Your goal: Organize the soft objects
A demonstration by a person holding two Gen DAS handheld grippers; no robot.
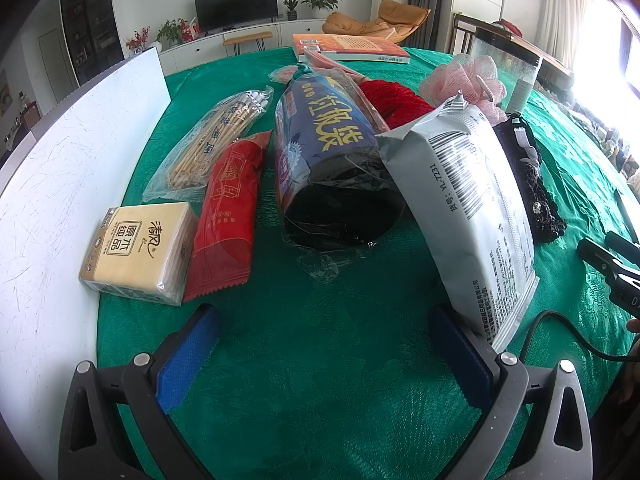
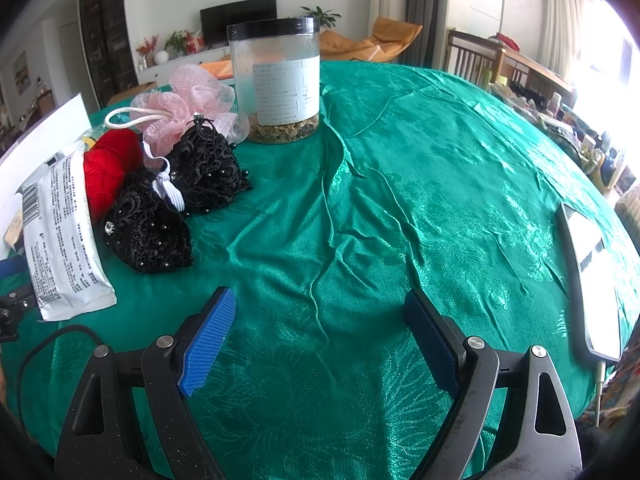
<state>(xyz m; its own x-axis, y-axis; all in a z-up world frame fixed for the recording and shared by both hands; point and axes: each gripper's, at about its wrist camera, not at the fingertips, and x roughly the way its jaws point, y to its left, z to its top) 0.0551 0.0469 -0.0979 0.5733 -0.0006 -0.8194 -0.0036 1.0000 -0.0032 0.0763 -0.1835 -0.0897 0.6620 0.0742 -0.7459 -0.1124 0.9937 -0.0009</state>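
The soft things lie in a loose row across the green-clothed table (image 2: 400, 168). In the left wrist view there is a tissue pack (image 1: 138, 250) at the left beside a white board (image 1: 60, 168), then a red sachet (image 1: 228, 216), a clear bag of sticks (image 1: 212, 140), a roll of bin bags (image 1: 332, 164) in crinkled film, and a grey pouch (image 1: 468, 208) leaning on the roll. In the right wrist view a red yarn ball (image 2: 110, 166), a pink bath pouf (image 2: 182, 102) and two black lace pieces (image 2: 176, 204) sit just beyond the pouch, near a lidded jar (image 2: 278, 80).

The left gripper (image 1: 324, 354) hangs over bare cloth with its fingers (image 1: 184, 356) spread wide and nothing between them; the pouch's lower corner lies just beside the right finger, though contact cannot be told. The right gripper (image 2: 332, 344) is likewise wide open and empty over bare, wrinkled cloth.

All of these look light. The yarn, pouf and lace should squash under the pads (so a grip through the middle of the bulk seems safest, not an edge or the pouf's cord). The film-wrapped roll and pouch are probably slippery; a pinch across the pouch's sealed end or the tissue pack's narrow sides would likely hold better.
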